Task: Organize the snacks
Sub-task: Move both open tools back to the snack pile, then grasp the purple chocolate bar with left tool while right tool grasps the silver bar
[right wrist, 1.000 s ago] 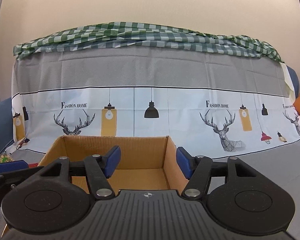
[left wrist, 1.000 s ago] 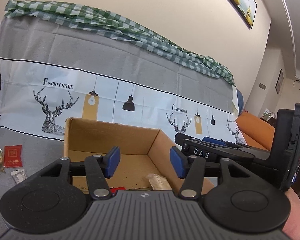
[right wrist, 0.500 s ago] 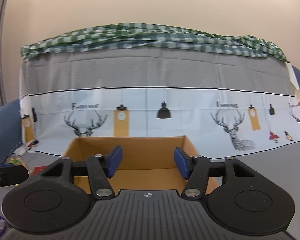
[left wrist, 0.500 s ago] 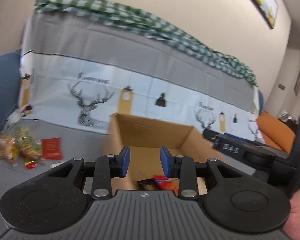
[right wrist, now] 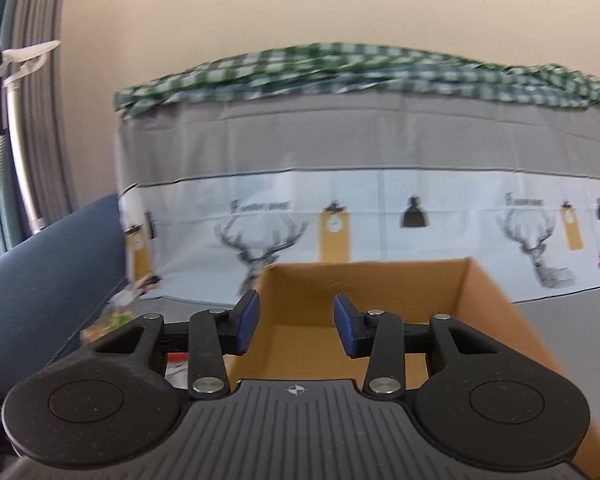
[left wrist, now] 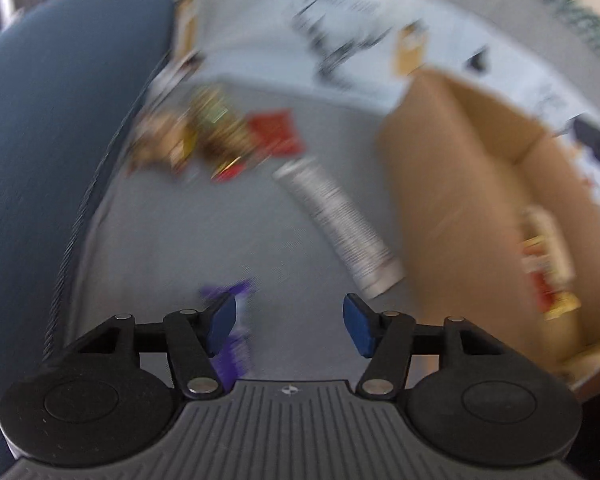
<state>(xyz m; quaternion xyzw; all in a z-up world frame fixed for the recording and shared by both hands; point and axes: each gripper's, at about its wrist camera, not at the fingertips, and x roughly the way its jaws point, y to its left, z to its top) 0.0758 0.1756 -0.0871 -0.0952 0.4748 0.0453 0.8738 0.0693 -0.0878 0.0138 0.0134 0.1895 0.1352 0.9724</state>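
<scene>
The left wrist view is motion-blurred. My left gripper is open and empty above the grey cloth. A purple wrapper lies by its left finger. A long white snack stick lies ahead, beside the cardboard box. The box holds a red and white packet. A pile of gold and brown snack bags and a red packet lie farther off. My right gripper is open and empty, in front of the box.
A blue sofa arm runs along the left. A deer-print cloth topped with green checked fabric hangs behind the box. A curtain and metal pole stand at the far left.
My left gripper swung left and tilted down toward the loose snacks, and its jaws opened wider. My right gripper shifted left and its jaws narrowed somewhat.
</scene>
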